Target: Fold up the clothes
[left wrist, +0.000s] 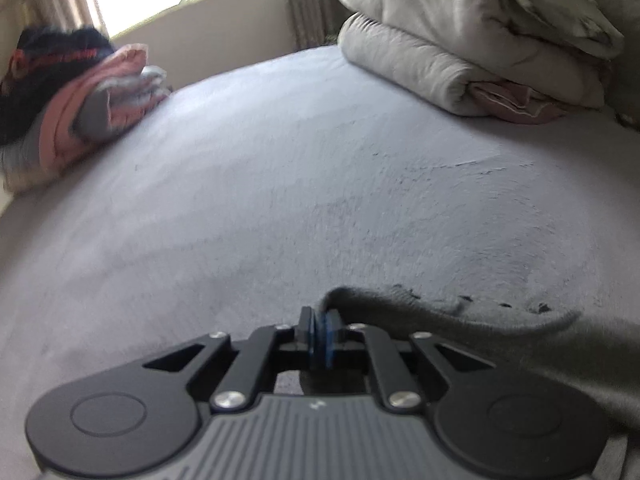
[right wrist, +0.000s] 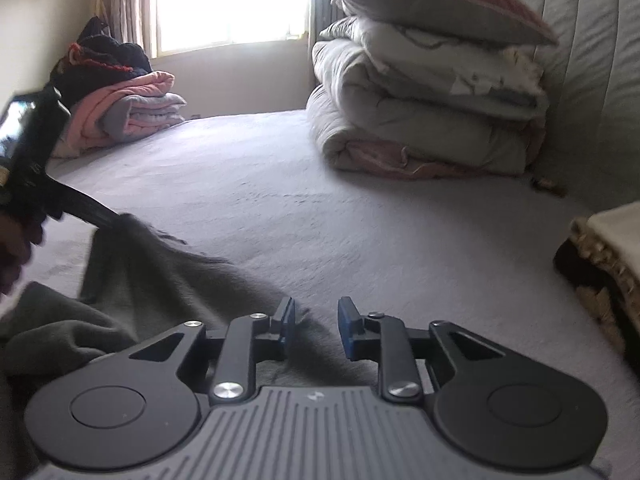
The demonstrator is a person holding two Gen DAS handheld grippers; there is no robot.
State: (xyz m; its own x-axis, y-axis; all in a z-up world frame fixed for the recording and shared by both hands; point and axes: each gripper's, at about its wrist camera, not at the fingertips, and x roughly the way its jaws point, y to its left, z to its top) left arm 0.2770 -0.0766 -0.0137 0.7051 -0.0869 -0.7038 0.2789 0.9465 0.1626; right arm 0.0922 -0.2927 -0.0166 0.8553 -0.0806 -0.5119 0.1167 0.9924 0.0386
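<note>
The left gripper has its two blue pads pressed together on an edge of the dark grey garment; no gap shows between the pads, and the cloth comes out above them and runs away to the right. In the right wrist view the same left gripper appears at the left side, pinching a raised peak of the garment, so the cloth hangs down from it like a small tent.

The right gripper stands open with a moderate gap between its two fingers, and nothing is between them. The left finger is over the near edge of the garment; whether it touches the cloth I cannot tell. The right finger is over the bare bed sheet.

There is one dark grey garment, lying crumpled on the near left part of the bed. There is one pile of folded clothes in pink, grey and dark colours at the far left corner, below the one window. One stack of folded duvets is at the far right, with one pillow on top. One more folded textile shows at the right edge.
</note>
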